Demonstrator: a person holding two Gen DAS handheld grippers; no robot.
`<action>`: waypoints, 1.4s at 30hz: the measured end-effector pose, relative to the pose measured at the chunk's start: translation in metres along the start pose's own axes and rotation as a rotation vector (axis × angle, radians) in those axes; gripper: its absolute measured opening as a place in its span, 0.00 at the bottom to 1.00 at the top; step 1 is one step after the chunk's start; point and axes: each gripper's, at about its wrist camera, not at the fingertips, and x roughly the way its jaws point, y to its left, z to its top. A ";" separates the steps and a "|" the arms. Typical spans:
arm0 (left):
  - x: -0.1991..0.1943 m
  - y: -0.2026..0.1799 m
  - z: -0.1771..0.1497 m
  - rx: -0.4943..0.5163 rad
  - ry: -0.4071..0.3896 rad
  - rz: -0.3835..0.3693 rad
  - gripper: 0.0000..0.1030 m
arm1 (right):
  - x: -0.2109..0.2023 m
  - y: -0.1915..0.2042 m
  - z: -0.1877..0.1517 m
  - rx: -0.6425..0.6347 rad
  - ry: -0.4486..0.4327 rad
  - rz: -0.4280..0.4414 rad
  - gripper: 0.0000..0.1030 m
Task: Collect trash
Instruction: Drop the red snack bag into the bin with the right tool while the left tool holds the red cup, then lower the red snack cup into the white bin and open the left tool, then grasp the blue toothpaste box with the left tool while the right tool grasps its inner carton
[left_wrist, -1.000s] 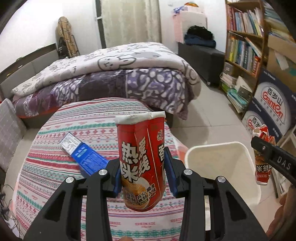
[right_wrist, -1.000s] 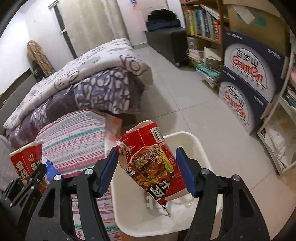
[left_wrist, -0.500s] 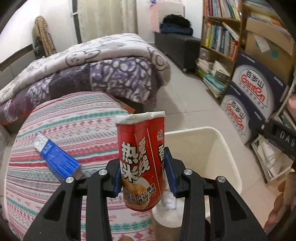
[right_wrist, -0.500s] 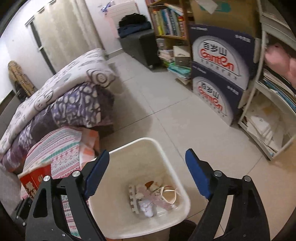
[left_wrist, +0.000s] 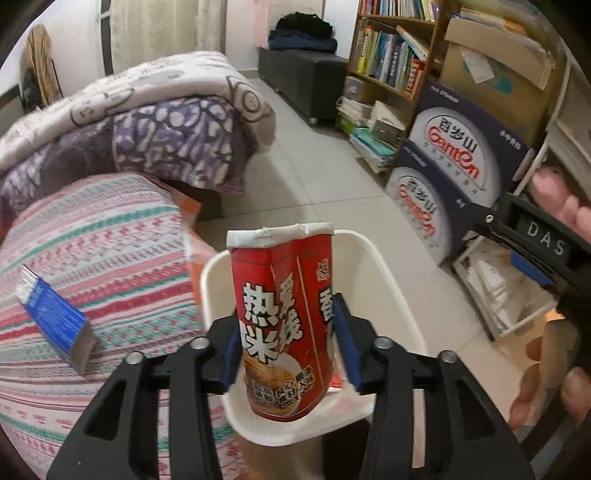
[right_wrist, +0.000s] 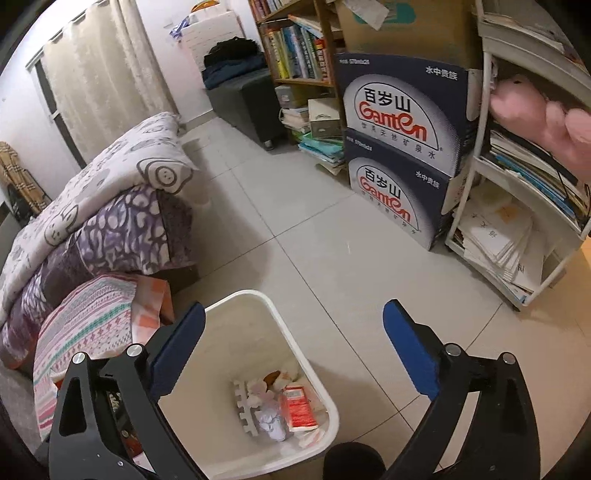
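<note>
Keep the left gripper (left_wrist: 288, 354) clamped on the upright red carton (left_wrist: 284, 325) over the white bin (left_wrist: 391, 273), centre, then release; right gripper (right_wrist: 293, 345) spread wide, empty, above the bin.

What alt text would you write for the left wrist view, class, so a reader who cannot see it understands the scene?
The left gripper clamps a tall red noodle carton upright above a white plastic waste bin on the tiled floor. A blue rectangular box lies on the striped patterned cloth at left; the right gripper shows at the right edge.
</note>
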 end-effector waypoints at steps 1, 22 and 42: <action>0.001 0.000 0.000 -0.004 0.004 -0.011 0.47 | 0.000 -0.001 0.000 0.005 0.001 0.000 0.91; -0.022 0.035 0.003 -0.051 -0.040 0.039 0.65 | -0.008 0.037 -0.006 -0.019 -0.012 0.040 0.92; -0.025 0.153 -0.009 -0.302 -0.030 0.376 0.84 | 0.000 0.133 -0.040 -0.194 0.024 0.085 0.92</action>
